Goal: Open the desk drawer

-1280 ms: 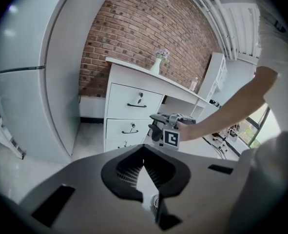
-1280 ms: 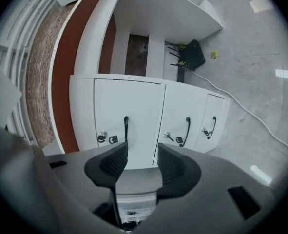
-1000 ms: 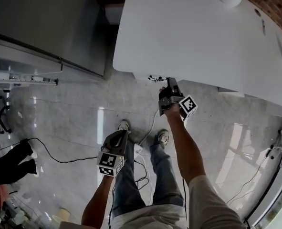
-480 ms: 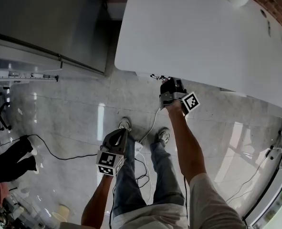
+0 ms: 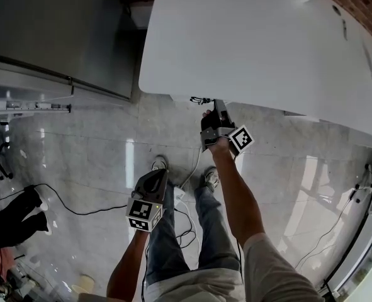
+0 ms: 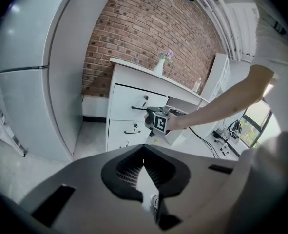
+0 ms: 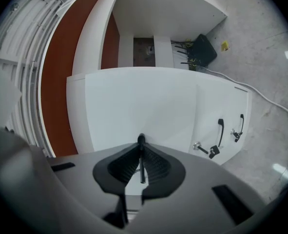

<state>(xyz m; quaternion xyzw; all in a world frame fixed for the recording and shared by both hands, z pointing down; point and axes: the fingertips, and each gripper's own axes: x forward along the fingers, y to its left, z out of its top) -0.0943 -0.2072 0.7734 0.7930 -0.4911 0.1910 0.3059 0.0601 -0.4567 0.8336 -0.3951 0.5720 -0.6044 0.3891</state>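
Observation:
The white desk (image 5: 255,36) fills the top of the head view. Its drawer stack (image 6: 129,116) shows in the left gripper view. My right gripper (image 5: 212,107) reaches level under the desk's front edge to the top drawer (image 7: 144,106). It is shut on that drawer's thin black handle (image 7: 142,161), which runs between the ribbed pads. The top drawer's front looks flush with the drawers below. My left gripper (image 5: 157,180) hangs low over the floor beside the person's legs, tilted down, shut and holding nothing.
Two lower drawers carry black handles (image 7: 220,130), and a key (image 7: 204,150) hangs from a lock. A tall grey cabinet (image 5: 53,30) stands left of the desk. Cables (image 5: 192,168) trail over the glossy floor by the person's feet. A vase (image 6: 160,65) stands on the desk.
The right gripper has edged slightly closer under the desk's front edge. The left gripper hangs where it was.

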